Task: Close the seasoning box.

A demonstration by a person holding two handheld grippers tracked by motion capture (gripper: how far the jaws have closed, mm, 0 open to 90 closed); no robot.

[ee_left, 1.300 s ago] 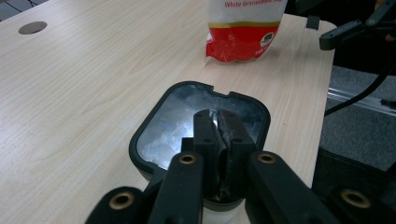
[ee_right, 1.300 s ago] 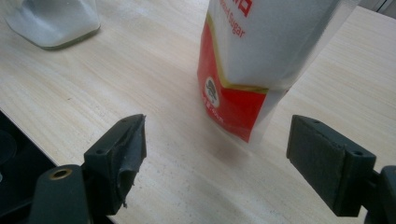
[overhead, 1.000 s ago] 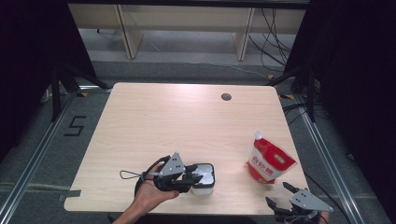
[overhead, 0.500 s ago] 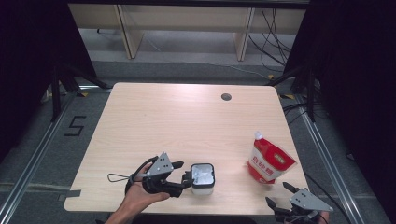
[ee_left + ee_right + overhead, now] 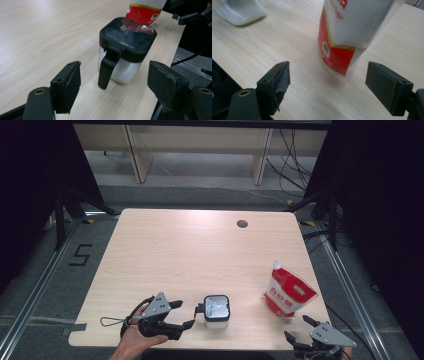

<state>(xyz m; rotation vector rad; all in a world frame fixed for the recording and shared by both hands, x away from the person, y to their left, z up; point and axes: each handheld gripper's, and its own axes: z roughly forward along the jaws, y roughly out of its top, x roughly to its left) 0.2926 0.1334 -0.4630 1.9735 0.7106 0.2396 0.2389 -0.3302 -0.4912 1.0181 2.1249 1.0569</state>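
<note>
A small clear jar with a black lid and a black handle stands near the table's front edge. My left gripper lies just left of it, held by a hand. Its jaws have just been opening and now stand wide, with the handle a little ahead of them and untouched. The same jar shows close up in the left gripper view. A red and white sugar pouch stands upright at the right. My right gripper is open at the front right corner, facing the pouch from a short way off.
The wooden table has a round cable hole at the back right. Its front edge runs right under both grippers. Behind the table stand shelf legs and cables on the floor.
My left gripper has let go of the jar's handle, opened wide and drawn back to the left. The jar stays in place. The right gripper and the pouch have not moved.
</note>
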